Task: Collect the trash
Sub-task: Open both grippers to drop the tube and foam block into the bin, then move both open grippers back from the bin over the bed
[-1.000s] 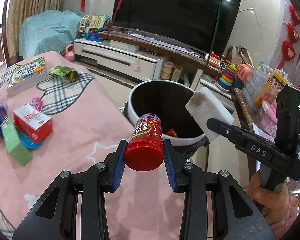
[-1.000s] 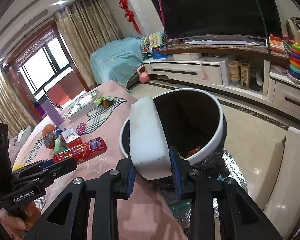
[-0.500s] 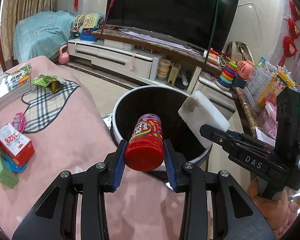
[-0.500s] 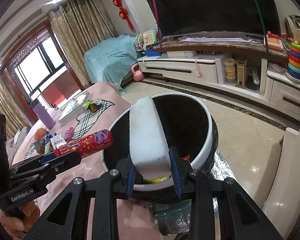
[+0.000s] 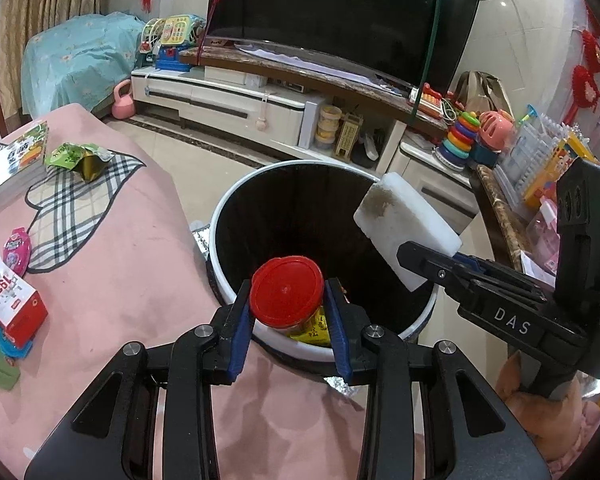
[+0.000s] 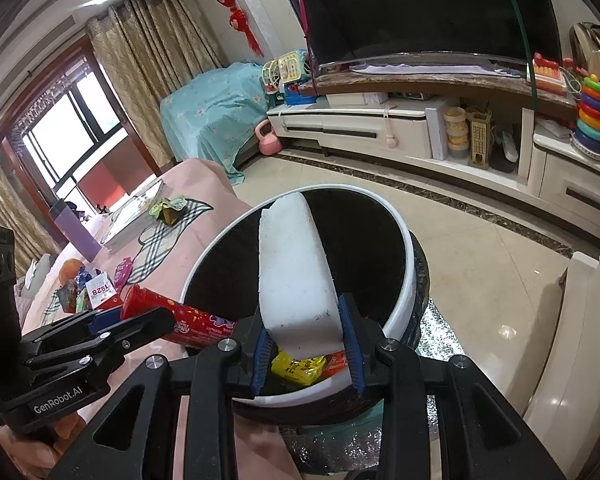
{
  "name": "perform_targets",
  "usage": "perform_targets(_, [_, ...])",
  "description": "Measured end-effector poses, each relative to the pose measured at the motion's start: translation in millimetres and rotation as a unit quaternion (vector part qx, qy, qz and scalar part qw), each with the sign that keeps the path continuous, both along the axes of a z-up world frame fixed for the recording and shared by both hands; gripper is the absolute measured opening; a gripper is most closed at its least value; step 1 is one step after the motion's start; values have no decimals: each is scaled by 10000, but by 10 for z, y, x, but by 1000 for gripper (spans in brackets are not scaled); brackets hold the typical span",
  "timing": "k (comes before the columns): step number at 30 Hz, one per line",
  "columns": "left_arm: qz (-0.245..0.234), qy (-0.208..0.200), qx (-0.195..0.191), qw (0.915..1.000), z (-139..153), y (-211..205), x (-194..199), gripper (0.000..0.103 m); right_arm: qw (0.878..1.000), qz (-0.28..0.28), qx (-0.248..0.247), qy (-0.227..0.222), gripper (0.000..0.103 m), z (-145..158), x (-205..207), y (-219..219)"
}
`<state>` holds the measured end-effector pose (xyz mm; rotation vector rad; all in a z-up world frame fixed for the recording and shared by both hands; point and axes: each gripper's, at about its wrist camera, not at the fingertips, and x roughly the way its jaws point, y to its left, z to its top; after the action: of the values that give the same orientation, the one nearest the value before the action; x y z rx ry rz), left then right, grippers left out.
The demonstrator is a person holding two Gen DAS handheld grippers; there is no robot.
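A white-rimmed black trash bin (image 5: 228, 216) stands on the floor against the pink table's edge. My left gripper (image 5: 288, 284) is shut on a red snack can (image 5: 287, 290). The can hangs over the bin's near rim, tipped nose-down, its red lid facing the camera. My right gripper (image 6: 302, 308) holds a white foam block (image 6: 292, 264) upright above the bin's (image 6: 408, 280) mouth. Its jaws are opening, and the pads still touch the block's sides. A yellow wrapper (image 6: 298, 366) lies inside. The left wrist view has the foam block (image 5: 404, 220) and right gripper (image 5: 424, 258) at right.
The pink table (image 5: 120, 280) carries a red-and-white box (image 5: 12, 300), a pink packet (image 5: 18, 246), a green wrapper (image 5: 80, 158) and books (image 5: 8, 164). A TV cabinet (image 5: 228, 100) lines the far wall. A shelf of toys (image 5: 540, 152) stands right of the bin.
Both grippers have moved forward, so the bin now lies right under them. The can has tipped from lying along the left fingers to nose-down. The foam block stays between the right pads.
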<state>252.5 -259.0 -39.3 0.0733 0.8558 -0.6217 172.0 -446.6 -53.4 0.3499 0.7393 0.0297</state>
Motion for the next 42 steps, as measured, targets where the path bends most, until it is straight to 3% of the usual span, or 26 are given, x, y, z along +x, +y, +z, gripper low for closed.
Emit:
perform_targets(3, [40,-9,-18,10000,1,20,-11,37,10000,-20,46,9,39,-7,15,-16])
perform_targets(4, [58,-3,-22,10000,2,29,-8,41,10000,-21,60,10,40,-8,13,-20])
perform_targets(5, [95,3,-28,10000,2,53,-8,51,10000,-29,75,7,43,-7,12,-25])
perform_targets(6, [152,-16,-61,9999,9,87,-18,54,9999,-31,117,-15,51,-5,3,-32])
perform_targets(7, [182,-34,-88,9998,16,116,-26,54,9999,-38,156,-36,58,-4,-8,-40])
perform_targets(18, [586,15,-104,9982,-32,575,-183,55,9996,9,231,-157,59,72,-117,78])
perform_targets(28, [1241,0,-68,9922,-100,1242,-418,56,9981,408,319,-332,79,144,-240,525])
perform_targets(42, [2077,140,-162,9780,-237,2055,-582,58,9937,1022,430,-166,82,6,-270,1183])
